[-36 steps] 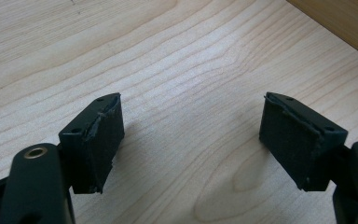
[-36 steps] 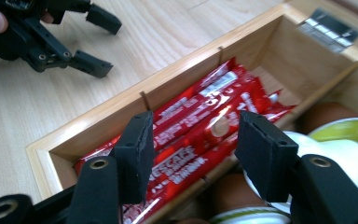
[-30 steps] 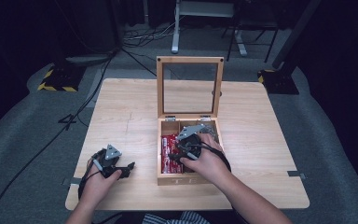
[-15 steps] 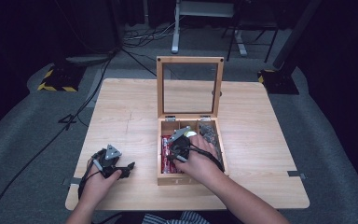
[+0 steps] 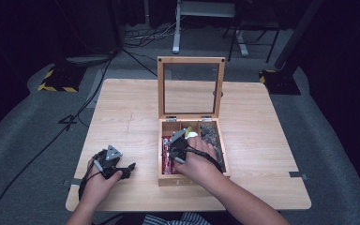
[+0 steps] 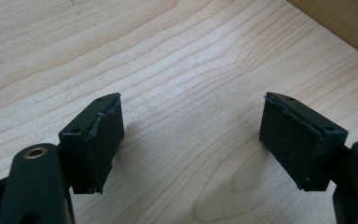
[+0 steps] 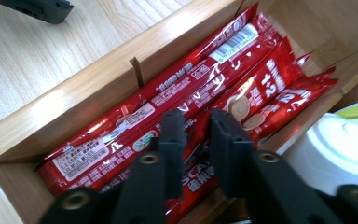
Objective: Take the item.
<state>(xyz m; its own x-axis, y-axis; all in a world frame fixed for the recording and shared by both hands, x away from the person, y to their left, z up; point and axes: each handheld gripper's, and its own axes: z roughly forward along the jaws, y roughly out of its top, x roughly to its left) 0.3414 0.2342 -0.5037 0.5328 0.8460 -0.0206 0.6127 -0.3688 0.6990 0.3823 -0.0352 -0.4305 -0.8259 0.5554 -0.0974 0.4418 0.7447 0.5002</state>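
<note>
An open wooden box (image 5: 193,180) stands on the table, its glass lid (image 5: 191,60) upright. Several red stick sachets (image 7: 177,93) lie side by side in its left compartment (image 5: 167,161). My right gripper (image 7: 197,126) points down into that compartment (image 5: 172,151). Its jaws have just been closing and now stand almost together, pinching the red wrapper of one sachet. My left gripper (image 6: 191,135) rests on the bare tabletop left of the box (image 5: 127,168), open, with nothing between its pads.
A white and green lidded item (image 7: 345,149) sits in the middle compartment (image 5: 191,133), and dark packets (image 5: 212,136) fill the right one. The table (image 5: 122,112) has free room to the left, right and behind the box.
The right hand shifted left across the box to the red sachets, and its jaws closed from wide apart to nearly together. The left hand stayed put.
</note>
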